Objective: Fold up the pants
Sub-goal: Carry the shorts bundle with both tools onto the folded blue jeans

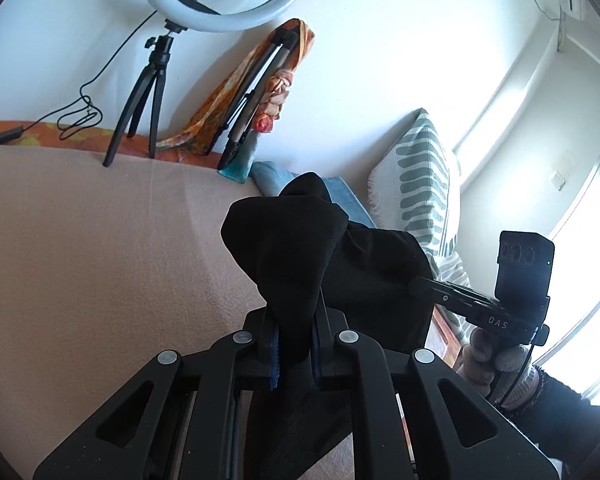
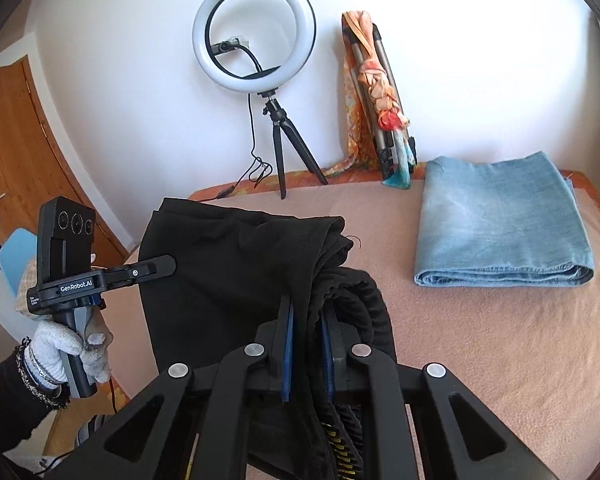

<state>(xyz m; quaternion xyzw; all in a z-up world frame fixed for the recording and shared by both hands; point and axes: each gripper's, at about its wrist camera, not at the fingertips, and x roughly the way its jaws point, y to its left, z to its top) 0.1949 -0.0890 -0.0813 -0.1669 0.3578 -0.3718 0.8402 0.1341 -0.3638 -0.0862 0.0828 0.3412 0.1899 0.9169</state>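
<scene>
Pants (image 2: 228,264) black, clamped in both jaws

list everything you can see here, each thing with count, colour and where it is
black pants: one, black, lifted above the bed, pinched by both grippers
folded jeans: one, light blue, on the bed towards the wall
bed cover: one, beige-pink, under everything
ring light: one, white on a black tripod, at the wall
folded tripod: one, grey and black, wrapped in an orange scarf, leaning on the wall
pillow: one, white with green stripes, at the bed's end
door: one, brown wood, in the right wrist view's left
left gripper: black with blue fingers, shut on the pants
right gripper: same, shut on the pants
gloved hand: holding the left gripper's handle
</scene>
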